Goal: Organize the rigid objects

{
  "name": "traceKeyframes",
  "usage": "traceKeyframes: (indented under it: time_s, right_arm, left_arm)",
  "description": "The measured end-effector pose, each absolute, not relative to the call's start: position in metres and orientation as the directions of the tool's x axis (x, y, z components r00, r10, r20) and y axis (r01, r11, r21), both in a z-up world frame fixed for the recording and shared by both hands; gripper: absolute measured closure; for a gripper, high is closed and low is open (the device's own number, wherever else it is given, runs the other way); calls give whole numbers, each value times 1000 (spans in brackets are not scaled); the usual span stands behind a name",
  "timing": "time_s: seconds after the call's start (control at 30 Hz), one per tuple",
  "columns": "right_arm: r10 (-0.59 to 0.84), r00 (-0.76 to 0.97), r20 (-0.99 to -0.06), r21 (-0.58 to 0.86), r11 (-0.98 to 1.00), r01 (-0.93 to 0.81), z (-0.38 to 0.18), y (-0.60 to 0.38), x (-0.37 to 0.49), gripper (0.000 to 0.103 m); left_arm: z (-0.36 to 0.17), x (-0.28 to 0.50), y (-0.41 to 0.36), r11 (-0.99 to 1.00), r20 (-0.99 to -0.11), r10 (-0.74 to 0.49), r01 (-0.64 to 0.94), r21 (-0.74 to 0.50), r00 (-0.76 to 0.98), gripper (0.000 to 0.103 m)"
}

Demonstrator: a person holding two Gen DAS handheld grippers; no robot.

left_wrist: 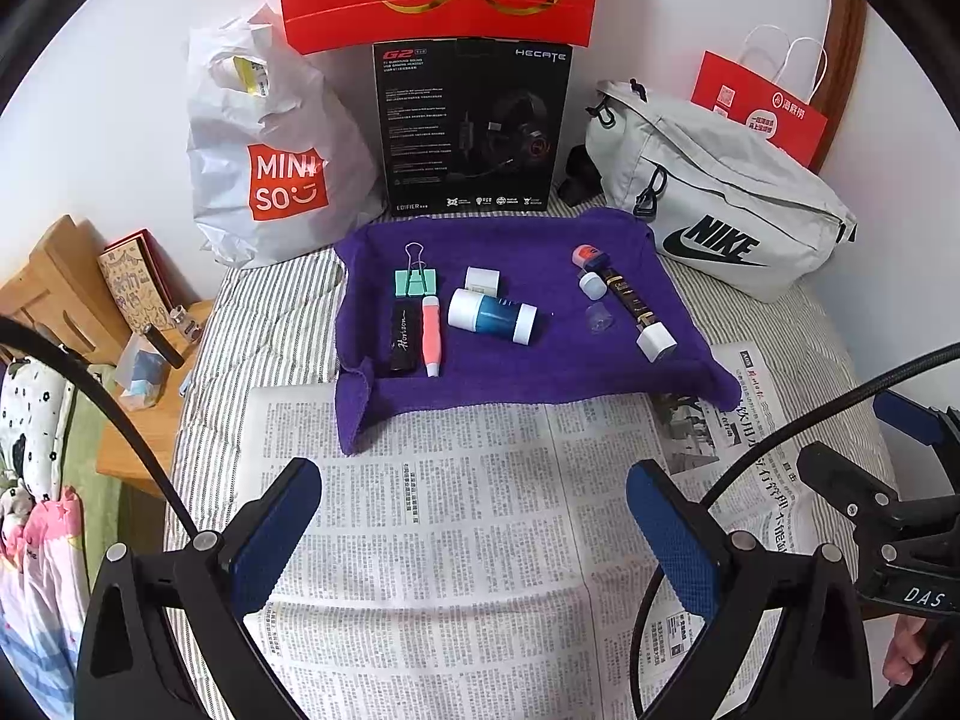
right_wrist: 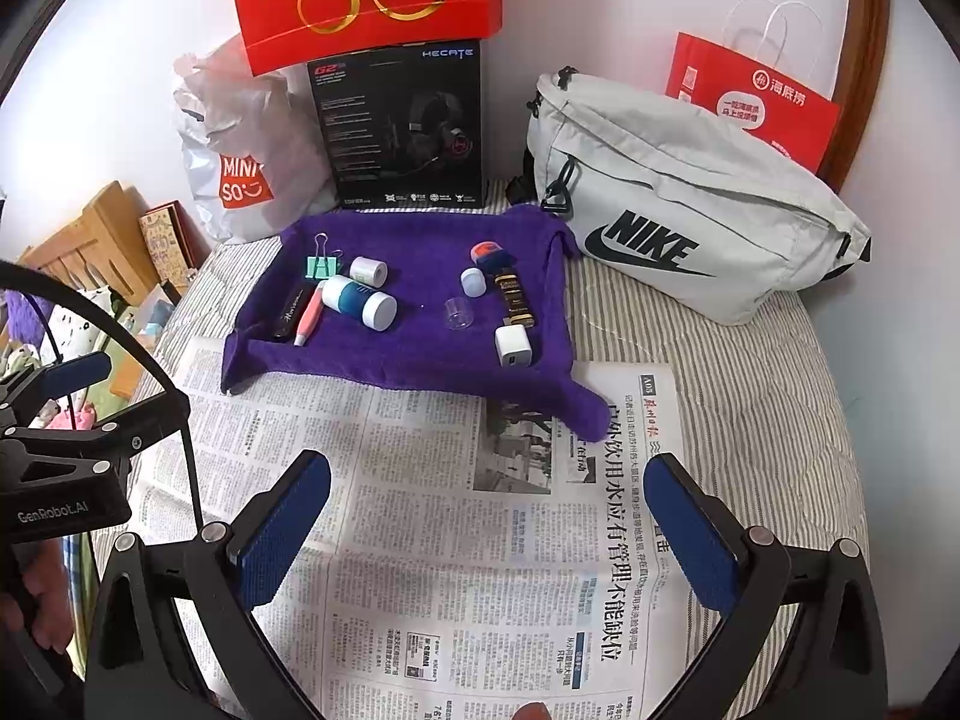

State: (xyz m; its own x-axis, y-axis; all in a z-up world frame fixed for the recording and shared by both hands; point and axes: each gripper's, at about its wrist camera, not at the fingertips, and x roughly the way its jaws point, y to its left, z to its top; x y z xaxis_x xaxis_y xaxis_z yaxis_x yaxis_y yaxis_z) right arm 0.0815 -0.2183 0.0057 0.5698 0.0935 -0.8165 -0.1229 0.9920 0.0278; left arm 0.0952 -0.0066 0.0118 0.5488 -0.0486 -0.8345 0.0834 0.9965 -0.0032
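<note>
Left gripper (left_wrist: pixel 474 516): we find it released, fingers spread wide over the newspaper (left_wrist: pixel 456 540), grasping nothing.
Right gripper (right_wrist: pixel 489 516): likewise spread and bare, near the newspaper's right half.
Purple cloth (left_wrist: pixel 516 372): lies far of the newspaper, edges turned up like a shallow tray.
Left cluster: we note a green binder clip (left_wrist: pixel 415 282), black stick (left_wrist: pixel 404 336), pink pen-like piece (left_wrist: pixel 429 333), white roll (left_wrist: pixel 482 280) and blue-and-white bottle (left_wrist: pixel 492 315), close together.
Right cluster: orange-capped item (left_wrist: pixel 585 255), small white cap (left_wrist: pixel 591 285), clear cap (left_wrist: pixel 598 320), dark tube (left_wrist: pixel 627 297) and white plug (left_wrist: pixel 656 342).
Progress: every small object rests on the cloth, none on the newspaper. We judge this fits either gathered goods or goods awaiting sorting; the pictures do not settle which.
</note>
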Motion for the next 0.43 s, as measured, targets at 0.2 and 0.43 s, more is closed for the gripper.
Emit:
traceKeyframes:
  time_s: [0.2,0.43]
  right_arm:
    - [93,568,-818,24,992,-127,6,-216,81,0]
    - [99,565,-819,31,991,-129,6,-215,82,0]
  left_arm:
    - [13,93,-4,996,-832,-55,87,-8,552,0]
    - [14,92,0,997,-831,-51,78,-9,554,0]
